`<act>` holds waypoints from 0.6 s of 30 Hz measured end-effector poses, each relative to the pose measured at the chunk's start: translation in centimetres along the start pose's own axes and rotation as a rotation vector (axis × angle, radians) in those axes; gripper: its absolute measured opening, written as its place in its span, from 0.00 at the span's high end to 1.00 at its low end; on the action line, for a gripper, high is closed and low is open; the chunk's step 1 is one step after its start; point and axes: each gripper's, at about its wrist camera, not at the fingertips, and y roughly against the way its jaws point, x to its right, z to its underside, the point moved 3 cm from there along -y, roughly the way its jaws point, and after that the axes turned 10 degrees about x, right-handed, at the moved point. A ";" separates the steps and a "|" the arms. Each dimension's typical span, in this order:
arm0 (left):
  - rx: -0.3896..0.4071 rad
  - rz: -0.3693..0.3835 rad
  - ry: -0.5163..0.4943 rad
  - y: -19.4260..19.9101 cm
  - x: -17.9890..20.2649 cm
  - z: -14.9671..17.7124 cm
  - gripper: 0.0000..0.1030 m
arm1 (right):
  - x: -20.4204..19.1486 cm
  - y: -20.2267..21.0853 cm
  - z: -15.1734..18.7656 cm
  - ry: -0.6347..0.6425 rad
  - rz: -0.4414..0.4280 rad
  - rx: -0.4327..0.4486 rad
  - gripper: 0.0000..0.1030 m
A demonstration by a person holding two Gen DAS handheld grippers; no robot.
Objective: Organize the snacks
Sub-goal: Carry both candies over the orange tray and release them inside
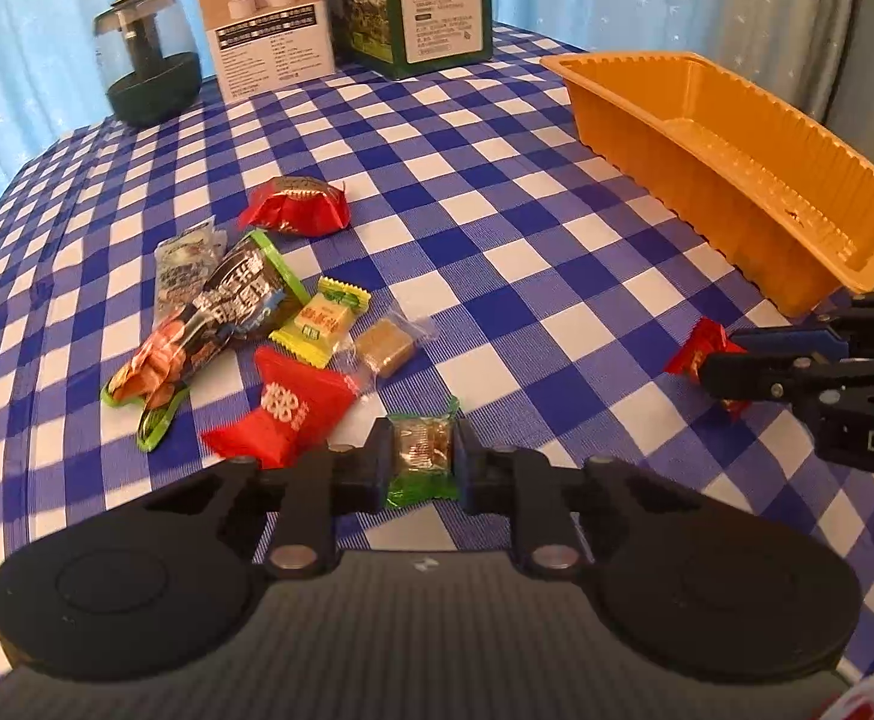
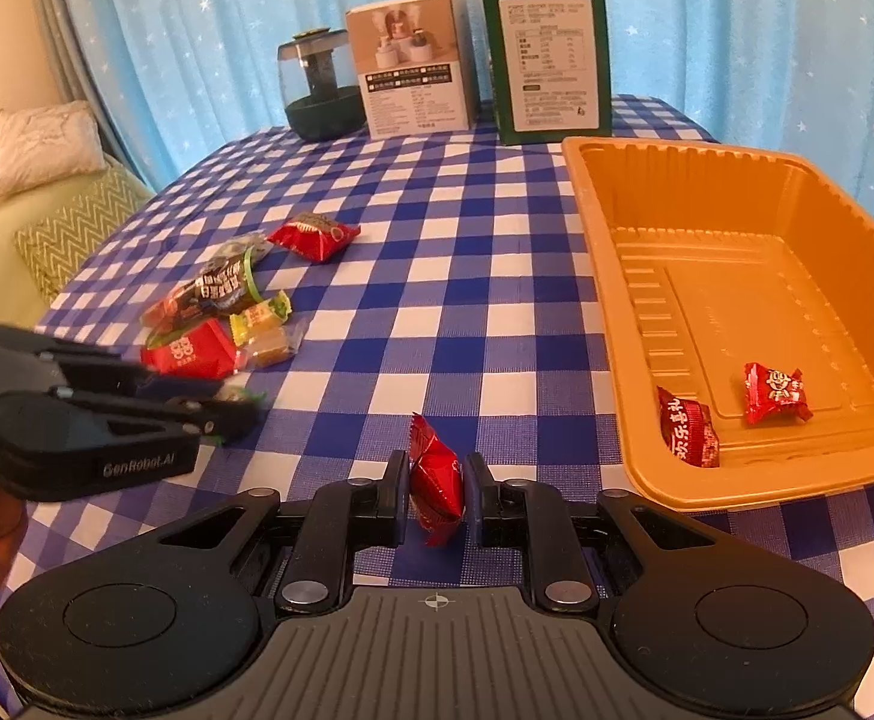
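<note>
My left gripper (image 1: 422,459) is shut on a green-wrapped candy (image 1: 422,462), just right of the snack pile (image 1: 245,324) on the checked tablecloth. My right gripper (image 2: 437,489) is shut on a red-wrapped candy (image 2: 435,483), left of the orange tray's (image 2: 593,276) near corner. Two red candies (image 2: 686,435) (image 2: 776,391) lie in the tray. The pile holds a red pouch (image 1: 284,414), a yellow candy (image 1: 324,319), a clear-wrapped brown sweet (image 1: 384,345), a long dark snack bag (image 1: 215,324) and another red pack (image 1: 296,207). The right gripper also shows in the left wrist view (image 1: 707,369), the left gripper in the right wrist view (image 2: 239,405).
At the table's back stand a dark glass jar (image 2: 320,87), a white box (image 2: 413,66) and a tall green box (image 2: 545,48). Blue curtains hang behind. A sofa with cushions (image 2: 47,192) lies off the table's left edge.
</note>
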 end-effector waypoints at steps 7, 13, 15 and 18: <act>0.025 -0.012 0.100 3.2 1.9 0.5 0.82 | 0.3 2.5 -0.5 -0.047 0.007 0.030 0.82; 0.061 0.011 0.149 6.0 4.6 -0.4 0.82 | 1.2 5.6 -1.2 -0.086 0.033 0.065 0.82; 0.071 0.021 0.143 6.6 5.6 -1.0 0.82 | 1.8 6.7 -1.6 -0.096 0.045 0.079 0.82; 0.088 0.041 0.139 7.4 7.1 -1.9 0.82 | 2.7 8.5 -2.3 -0.114 0.071 0.107 0.82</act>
